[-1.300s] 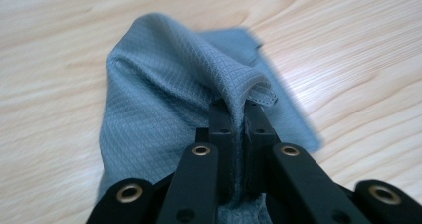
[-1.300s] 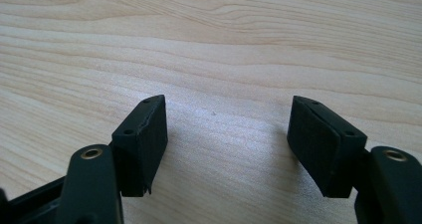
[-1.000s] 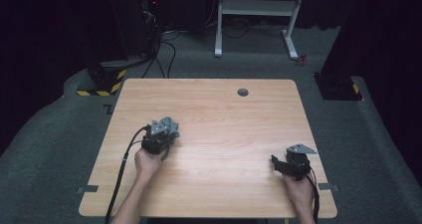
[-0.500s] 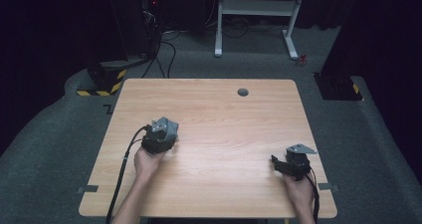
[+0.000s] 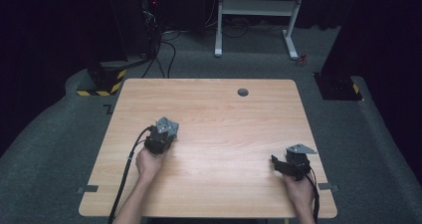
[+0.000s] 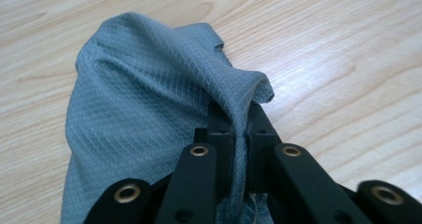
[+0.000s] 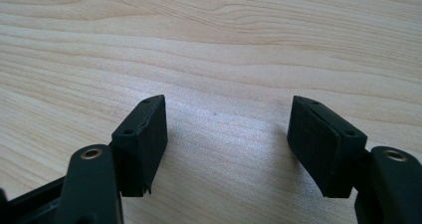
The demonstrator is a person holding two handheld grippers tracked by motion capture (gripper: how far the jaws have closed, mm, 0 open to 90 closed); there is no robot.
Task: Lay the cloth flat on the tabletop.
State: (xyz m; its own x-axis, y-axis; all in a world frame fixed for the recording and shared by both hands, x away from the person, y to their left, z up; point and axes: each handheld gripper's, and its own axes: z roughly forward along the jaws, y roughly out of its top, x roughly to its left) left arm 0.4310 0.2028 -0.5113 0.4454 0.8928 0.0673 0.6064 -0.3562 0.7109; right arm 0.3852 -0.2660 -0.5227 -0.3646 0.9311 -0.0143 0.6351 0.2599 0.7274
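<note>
Grey diamond-weave cloth point(image 6: 144, 109) sits bunched on the left of the pale wooden worktop point(image 5: 224, 114) because your left tool point(image 6: 238, 119) just clamped back down on a fold, while your right tool point(image 7: 229, 139) waits wide open, holding nothing.

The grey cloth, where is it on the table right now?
The grey cloth lies on the left half of the wooden table, one fold pinched in the left gripper, well apart from the right gripper.

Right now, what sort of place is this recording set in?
Probably a lab or recording studio: a bare wooden table on grey carpet, dark curtains around it, and cabled equipment behind.
</note>
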